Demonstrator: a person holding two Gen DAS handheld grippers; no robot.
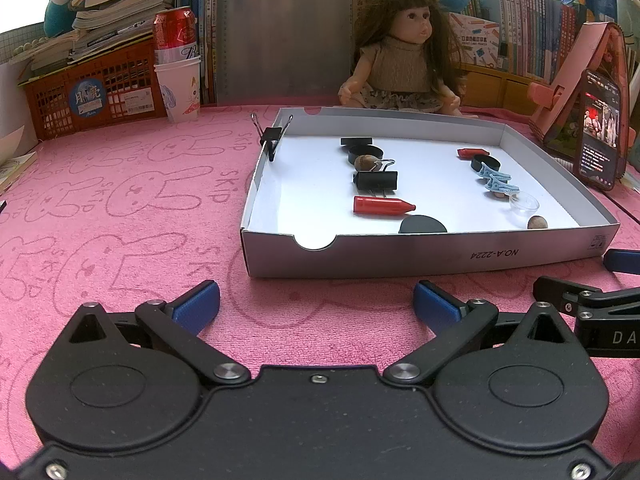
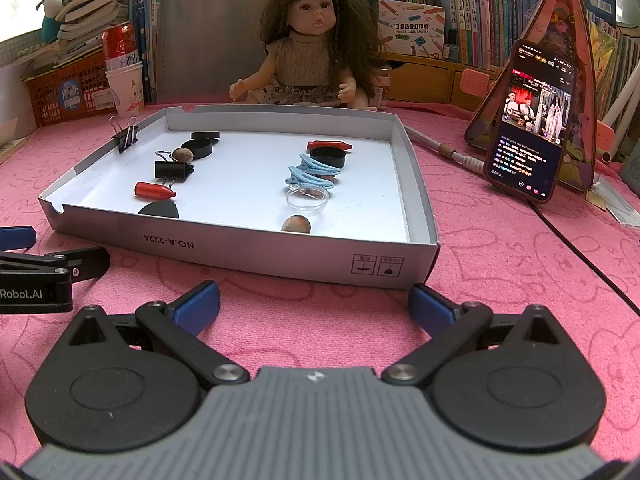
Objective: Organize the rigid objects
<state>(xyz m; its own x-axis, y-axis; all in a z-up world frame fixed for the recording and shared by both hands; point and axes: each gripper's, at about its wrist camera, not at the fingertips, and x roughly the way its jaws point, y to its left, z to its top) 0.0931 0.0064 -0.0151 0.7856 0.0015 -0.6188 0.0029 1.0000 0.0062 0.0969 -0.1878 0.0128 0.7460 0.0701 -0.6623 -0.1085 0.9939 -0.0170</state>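
- The left gripper (image 1: 316,300) hovers low over the pink cloth (image 1: 120,220), its blue-padded fingers spread wide with nothing between them.
- The right gripper (image 2: 314,300) sits just beside it on the right, likewise wide apart and empty.
- A shallow white cardboard tray (image 2: 248,248) lies on the cloth just beyond both grippers, its near wall facing them and apart from the fingertips.
- In the left half of the tray, from near to far: a flat black disc (image 2: 159,209) against the near wall, a red crayon-shaped piece (image 2: 154,189), a black binder clip (image 2: 173,170), a brown nut (image 2: 183,155) and a black round lid (image 2: 197,148).
- In the right half: a second brown nut (image 2: 296,224) nearest, then a clear round lid (image 2: 307,197), light-blue clips (image 2: 310,174), another black lid (image 2: 328,158) and a second red piece (image 2: 329,145) farthest.
- Another binder clip (image 2: 126,134) grips the tray's left wall near the far corner.
- Something small lies under the blue clips, too hidden to identify.
- A doll (image 2: 306,48) sits behind the tray; a phone (image 2: 528,120) leans on a stand at the right.
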